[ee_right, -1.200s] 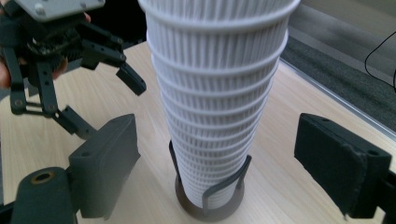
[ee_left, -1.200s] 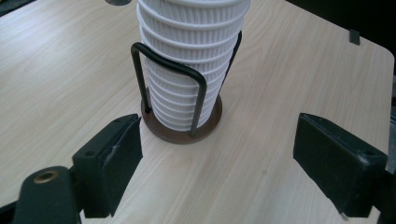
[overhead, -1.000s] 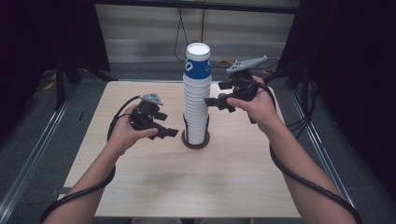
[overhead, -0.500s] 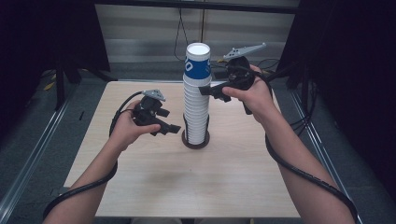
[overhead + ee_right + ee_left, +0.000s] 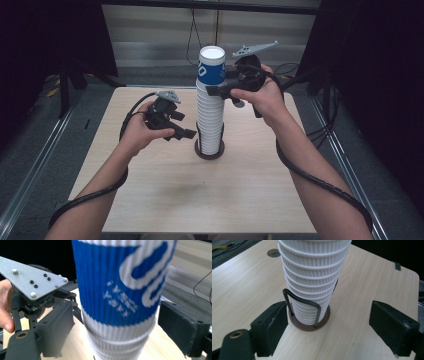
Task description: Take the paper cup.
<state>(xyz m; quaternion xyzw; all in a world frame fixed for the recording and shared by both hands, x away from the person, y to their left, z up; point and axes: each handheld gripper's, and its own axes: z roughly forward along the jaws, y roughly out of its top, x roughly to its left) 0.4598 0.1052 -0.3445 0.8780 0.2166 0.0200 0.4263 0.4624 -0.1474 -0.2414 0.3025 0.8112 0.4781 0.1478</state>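
A tall stack of white ribbed paper cups point(image 5: 210, 125) stands in a wire holder point(image 5: 302, 300) on a round brown base point(image 5: 324, 318) at the table's middle. The top cup is blue with a white logo point(image 5: 211, 67) point(image 5: 120, 277). My left gripper point(image 5: 186, 134) point(image 5: 332, 332) is low at the stack's left, open, with its jaws standing on either side of the holder's base and apart from it. My right gripper point(image 5: 215, 90) point(image 5: 117, 327) is high at the stack's right, open, with the blue cup between its jaws. I cannot tell whether its pads touch the cup.
The light wooden table point(image 5: 200, 200) has a small round hole point(image 5: 273, 252) near its far side. Cables trail from both grippers over the table edges. Dark floor, metal rails point(image 5: 35, 165) and stands surround the table.
My right gripper has risen along the stack from its middle to the blue top cup. The left gripper has barely moved. The stack stands as before.
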